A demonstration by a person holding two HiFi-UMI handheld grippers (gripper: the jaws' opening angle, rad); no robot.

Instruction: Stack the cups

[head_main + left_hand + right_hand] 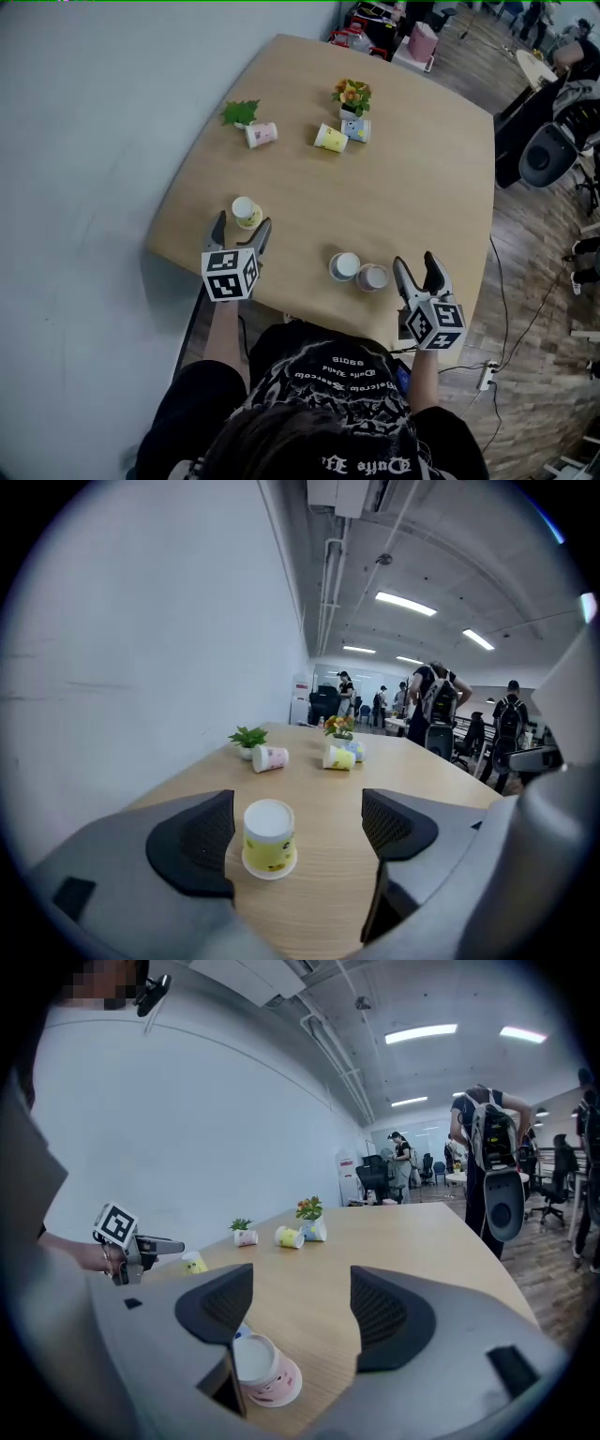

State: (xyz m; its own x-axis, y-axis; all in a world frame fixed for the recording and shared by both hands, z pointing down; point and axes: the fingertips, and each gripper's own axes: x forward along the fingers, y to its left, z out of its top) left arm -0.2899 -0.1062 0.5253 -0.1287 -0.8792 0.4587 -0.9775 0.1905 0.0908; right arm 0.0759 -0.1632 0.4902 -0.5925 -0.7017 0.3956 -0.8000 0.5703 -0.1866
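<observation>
Spread wide, the left gripper (295, 822) brackets an inverted yellow paper cup (269, 841) at lower centre without touching it, seemingly lined up for a grasp. At lower left, the right gripper (300, 1312) gapes empty beside an inverted pink paper cup (265, 1372), likely the stacking base.

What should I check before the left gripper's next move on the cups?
1. The left gripper has its jaws apart: ok.
2. The yellow cup sits between those jaws: ok, nearer the left pad.
3. The yellow cup stands upside down, not tipped: ok.
4. The right gripper is open and empty: ok.
5. The pink cup is centred between the right jaws: not ok, it sits low and to the left.
</observation>
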